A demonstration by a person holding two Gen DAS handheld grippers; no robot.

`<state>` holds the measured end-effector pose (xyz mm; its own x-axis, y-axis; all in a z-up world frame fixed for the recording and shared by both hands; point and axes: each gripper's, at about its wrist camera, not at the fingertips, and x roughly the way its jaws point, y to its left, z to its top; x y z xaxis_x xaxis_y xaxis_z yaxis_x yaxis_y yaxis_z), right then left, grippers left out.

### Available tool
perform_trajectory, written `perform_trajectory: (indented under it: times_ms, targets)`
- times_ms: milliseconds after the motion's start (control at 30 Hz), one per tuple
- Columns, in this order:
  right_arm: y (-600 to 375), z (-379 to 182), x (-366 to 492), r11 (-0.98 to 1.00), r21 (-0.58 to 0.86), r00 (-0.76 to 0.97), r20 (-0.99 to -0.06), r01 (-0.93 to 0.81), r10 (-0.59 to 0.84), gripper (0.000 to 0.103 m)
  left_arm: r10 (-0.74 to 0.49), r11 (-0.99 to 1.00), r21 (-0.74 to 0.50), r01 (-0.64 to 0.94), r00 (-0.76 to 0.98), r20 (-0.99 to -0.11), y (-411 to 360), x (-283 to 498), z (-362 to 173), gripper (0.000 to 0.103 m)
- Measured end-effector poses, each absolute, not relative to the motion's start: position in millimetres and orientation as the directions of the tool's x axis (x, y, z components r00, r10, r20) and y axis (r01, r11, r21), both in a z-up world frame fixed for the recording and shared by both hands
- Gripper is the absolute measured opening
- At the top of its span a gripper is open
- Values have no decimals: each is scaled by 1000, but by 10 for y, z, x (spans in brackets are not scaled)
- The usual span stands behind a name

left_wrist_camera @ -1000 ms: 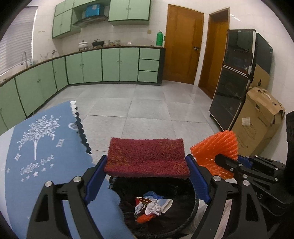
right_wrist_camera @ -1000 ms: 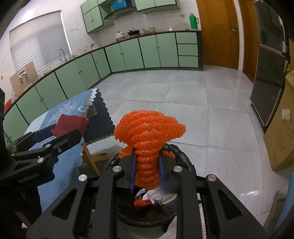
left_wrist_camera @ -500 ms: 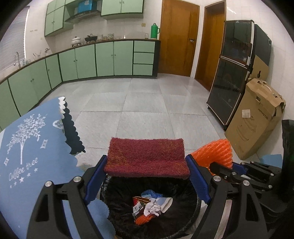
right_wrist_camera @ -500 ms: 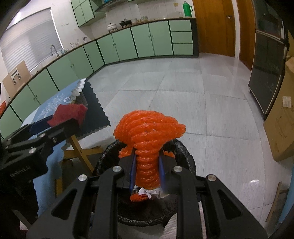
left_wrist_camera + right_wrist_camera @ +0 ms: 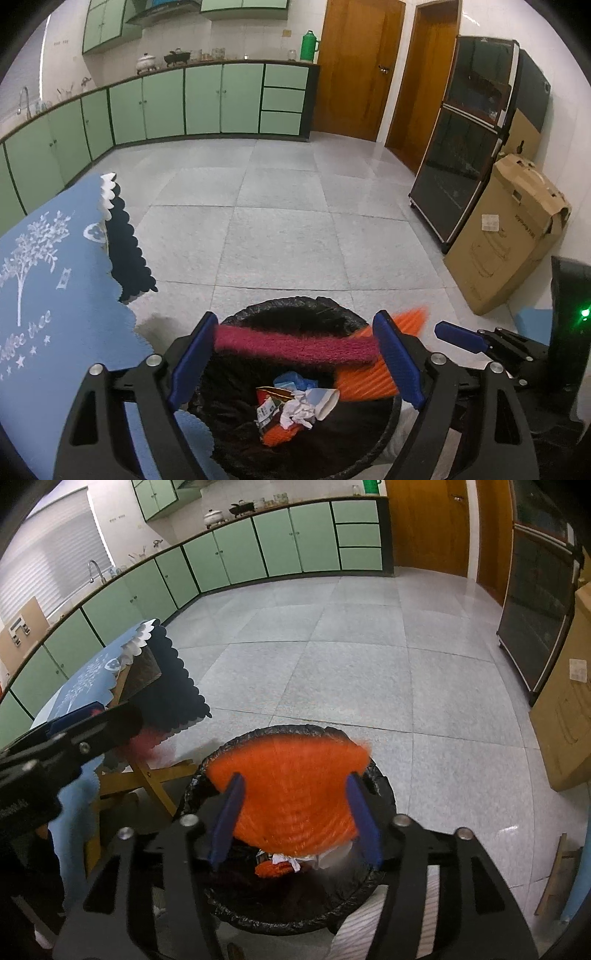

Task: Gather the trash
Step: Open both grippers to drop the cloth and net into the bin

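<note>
Two pieces are dropping over the bin (image 5: 236, 435): a red scrub pad (image 5: 295, 347) between the spread left gripper (image 5: 295, 365), and orange foam netting (image 5: 291, 794) between the spread right gripper (image 5: 295, 823). Several scraps (image 5: 295, 406) already lie inside the bin.

A home kitchen: pale green cabinets (image 5: 207, 103) run along two walls under a dark countertop with pots (image 5: 147, 62) and a green thermos (image 5: 308, 46) on it. A sink tap (image 5: 94, 570) stands by the blinded window, the floor (image 5: 280, 192) is grey tile, and two wooden doors (image 5: 354, 66) lead out.
</note>
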<state>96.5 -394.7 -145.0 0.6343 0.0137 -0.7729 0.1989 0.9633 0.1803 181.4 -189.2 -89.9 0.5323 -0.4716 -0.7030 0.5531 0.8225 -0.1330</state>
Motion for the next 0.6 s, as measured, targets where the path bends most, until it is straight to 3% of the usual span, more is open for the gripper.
perform_trajectory:
  times_ms: [300,467,600]
  targets:
    - [-3967,-1408,946,960,188,644,-765,208,10,69,-476,837,-155,526,558,-680,-1729,1837,-767,85]
    - [-3988,-1277,885,957,195,667,-745,215,2,87,-469,846,-153,510,580,-666,-1640,1809,-634,86]
    - [-3957,-1100,835,959,196,691,-723,206,-1,91,-458,857,-138,496,611,-645,-1530,1733,-476,90]
